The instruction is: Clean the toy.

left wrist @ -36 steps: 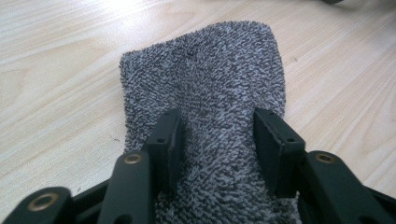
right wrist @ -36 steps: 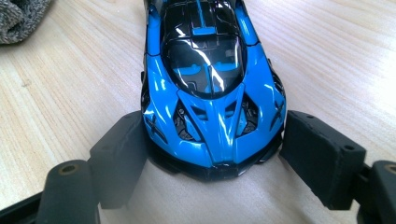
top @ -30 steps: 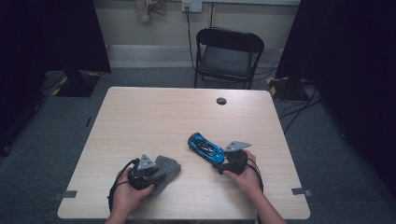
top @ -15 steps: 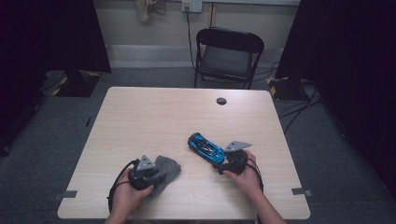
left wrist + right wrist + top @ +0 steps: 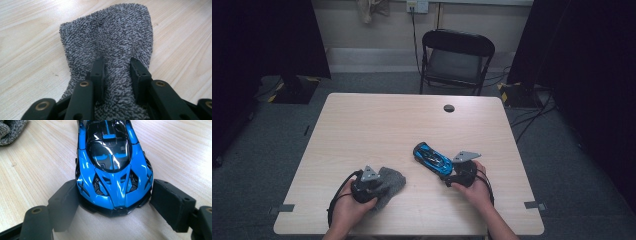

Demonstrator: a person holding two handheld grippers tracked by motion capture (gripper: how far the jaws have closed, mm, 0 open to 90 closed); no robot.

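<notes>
A grey terry cloth (image 5: 391, 181) lies on the wooden table (image 5: 377, 125) near its front left. My left gripper (image 5: 377, 188) has its jaws on a bunched fold of the cloth (image 5: 107, 32). The left gripper (image 5: 116, 68) has just been closing its jaws further, and the pads pinch the fold. A blue and black toy car (image 5: 432, 158) stands on the table right of centre. My right gripper (image 5: 451, 172) holds its near end. In the right gripper view, both wide-set pads of the gripper (image 5: 115, 193) press the car (image 5: 112, 157) at its sides.
A small dark round disc (image 5: 449, 108) sits at the table's far edge. A black folding chair (image 5: 454, 57) stands behind the table. The cloth's edge (image 5: 10, 130) lies a short way to the car's left. Bare wood stretches across the far half of the table.
</notes>
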